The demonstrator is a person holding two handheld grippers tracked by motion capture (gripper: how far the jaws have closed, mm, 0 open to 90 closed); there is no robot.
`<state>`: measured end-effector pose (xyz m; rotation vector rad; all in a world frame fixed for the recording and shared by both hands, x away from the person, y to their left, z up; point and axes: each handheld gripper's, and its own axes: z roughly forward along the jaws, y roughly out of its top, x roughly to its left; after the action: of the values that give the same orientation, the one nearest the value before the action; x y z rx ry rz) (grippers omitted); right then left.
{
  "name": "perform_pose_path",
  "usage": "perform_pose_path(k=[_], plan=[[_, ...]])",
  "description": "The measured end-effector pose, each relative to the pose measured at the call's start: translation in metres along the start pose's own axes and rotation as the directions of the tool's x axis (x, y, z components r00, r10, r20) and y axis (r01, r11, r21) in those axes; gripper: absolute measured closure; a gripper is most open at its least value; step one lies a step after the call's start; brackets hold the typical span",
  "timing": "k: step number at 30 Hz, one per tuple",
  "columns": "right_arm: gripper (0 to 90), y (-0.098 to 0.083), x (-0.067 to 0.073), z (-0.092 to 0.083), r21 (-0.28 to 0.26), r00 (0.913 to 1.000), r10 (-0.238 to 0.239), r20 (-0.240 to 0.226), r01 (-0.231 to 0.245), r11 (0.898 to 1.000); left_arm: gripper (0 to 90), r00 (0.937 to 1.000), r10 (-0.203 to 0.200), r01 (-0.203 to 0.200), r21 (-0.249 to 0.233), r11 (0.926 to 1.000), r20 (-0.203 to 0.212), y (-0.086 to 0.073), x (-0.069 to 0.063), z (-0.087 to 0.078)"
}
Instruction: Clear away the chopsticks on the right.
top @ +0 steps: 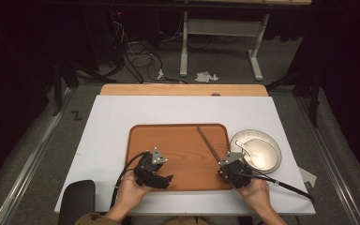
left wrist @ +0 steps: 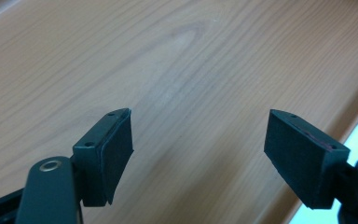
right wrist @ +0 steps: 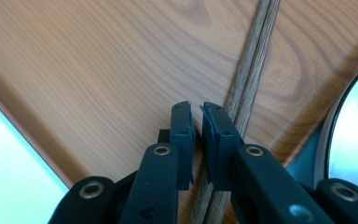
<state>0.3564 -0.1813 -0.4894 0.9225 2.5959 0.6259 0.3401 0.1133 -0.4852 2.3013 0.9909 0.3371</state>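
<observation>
Two bare forearms come in from the near edge of the white-covered table, each hand wrapped around a hand-held gripper. On the person's left, the left hand-held gripper sits low over the wooden tray, near its front left part, with its jaws spread wide and nothing between them, just bare wood grain below. On the other side, the right hand-held gripper is at the tray's front right corner, its jaws drawn almost together with a thin gap left; the pair of dark chopsticks passes just under and beside them, and I cannot tell whether the pads actually pinch it. That pair lies slanted across the right part of the tray. Just right of the tray stands a pale round plate on the table
</observation>
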Motion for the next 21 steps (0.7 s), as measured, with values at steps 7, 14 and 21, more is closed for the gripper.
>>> perform_pose_path(k=[7,14,21], plan=[[79.7,0.001,0.001,-0.004,-0.020,0.9997,-0.004,-0.025,0.003,1.000,23.8,1.0000,-0.002,0.002,0.001,1.0000,0.001,-0.001,0.000,0.000],[75.3,-0.003,0.004,-0.019,-0.086,0.9990,-0.020,-0.041,0.017,0.996,24.0,1.0000,-0.002,0.002,-0.007,1.0000,0.004,-0.002,0.000,-0.002],[68.8,-0.005,-0.003,-0.037,-0.152,0.9991,-0.011,-0.042,0.005,0.988,24.0,0.9999,-0.010,0.010,-0.029,0.9995,0.007,-0.002,0.000,-0.007]])
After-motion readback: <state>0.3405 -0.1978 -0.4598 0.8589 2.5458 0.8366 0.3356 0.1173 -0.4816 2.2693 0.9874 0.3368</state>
